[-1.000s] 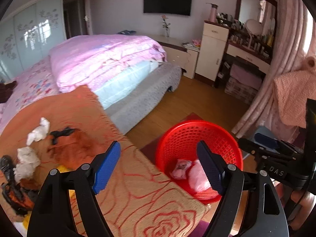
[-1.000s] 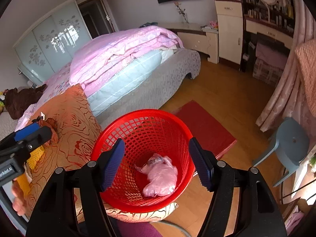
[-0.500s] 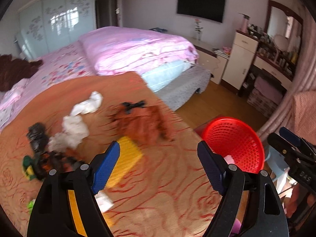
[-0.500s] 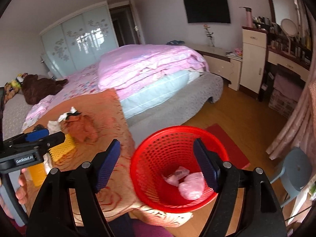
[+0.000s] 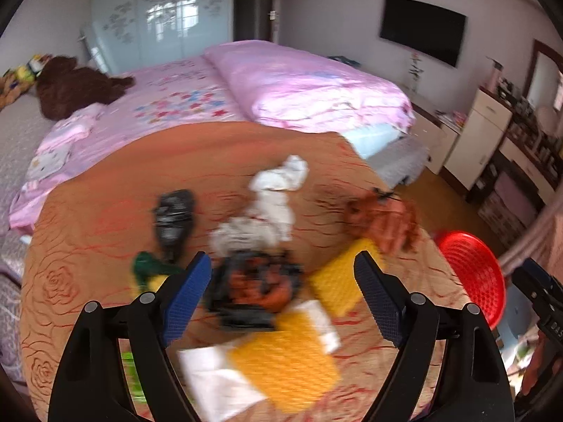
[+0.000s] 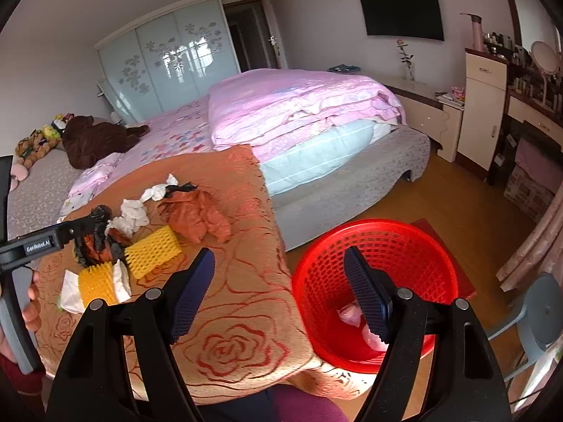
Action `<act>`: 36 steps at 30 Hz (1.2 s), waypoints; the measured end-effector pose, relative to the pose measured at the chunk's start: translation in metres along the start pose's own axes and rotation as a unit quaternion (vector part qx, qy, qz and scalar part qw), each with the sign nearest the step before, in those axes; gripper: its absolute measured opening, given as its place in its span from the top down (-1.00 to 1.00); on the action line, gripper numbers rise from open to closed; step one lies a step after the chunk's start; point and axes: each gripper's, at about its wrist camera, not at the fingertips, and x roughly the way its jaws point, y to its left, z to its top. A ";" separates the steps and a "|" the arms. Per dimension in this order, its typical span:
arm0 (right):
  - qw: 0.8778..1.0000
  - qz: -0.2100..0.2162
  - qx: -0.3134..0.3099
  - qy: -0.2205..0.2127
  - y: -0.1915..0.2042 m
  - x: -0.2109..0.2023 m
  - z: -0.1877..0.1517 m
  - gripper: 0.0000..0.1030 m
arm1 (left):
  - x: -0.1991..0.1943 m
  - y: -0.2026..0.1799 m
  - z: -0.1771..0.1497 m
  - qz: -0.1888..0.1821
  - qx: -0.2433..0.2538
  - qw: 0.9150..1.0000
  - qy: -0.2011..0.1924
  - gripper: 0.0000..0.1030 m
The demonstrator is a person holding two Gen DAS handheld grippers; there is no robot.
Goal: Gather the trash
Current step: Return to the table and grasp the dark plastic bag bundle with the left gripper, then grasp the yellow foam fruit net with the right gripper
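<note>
Trash lies in a pile on the orange rose-patterned cloth (image 5: 88, 246): crumpled white tissues (image 5: 271, 211), a black and orange wrapper (image 5: 257, 285), two yellow foam nets (image 5: 281, 355), a brown bag (image 5: 383, 218), a black bag (image 5: 174, 218) and white paper (image 5: 218, 383). My left gripper (image 5: 281, 263) hovers over the wrapper, its jaws opening with nothing between them. The red basket (image 6: 376, 281) stands on the floor beside the cloth's edge and holds pink trash (image 6: 352, 314). My right gripper (image 6: 279, 256) hangs over that edge, jaws opening and empty.
A bed with a pink quilt (image 6: 299, 105) lies behind the cloth. A grey stool (image 6: 542, 316) stands right of the basket, on a red mat (image 6: 443, 242). Dresser and cabinets (image 6: 482, 105) line the far right wall. A hand (image 6: 31, 302) holds the left gripper.
The left gripper swung left, away from the basket and over the trash pile. The right gripper drew back from above the basket towards the cloth's edge, and its jaws widened.
</note>
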 end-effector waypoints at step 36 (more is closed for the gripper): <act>0.993 0.081 -0.071 0.044 0.086 0.026 -0.014 -0.42 | 0.017 0.046 -0.008 -0.012 -0.027 0.999 0.014 0.36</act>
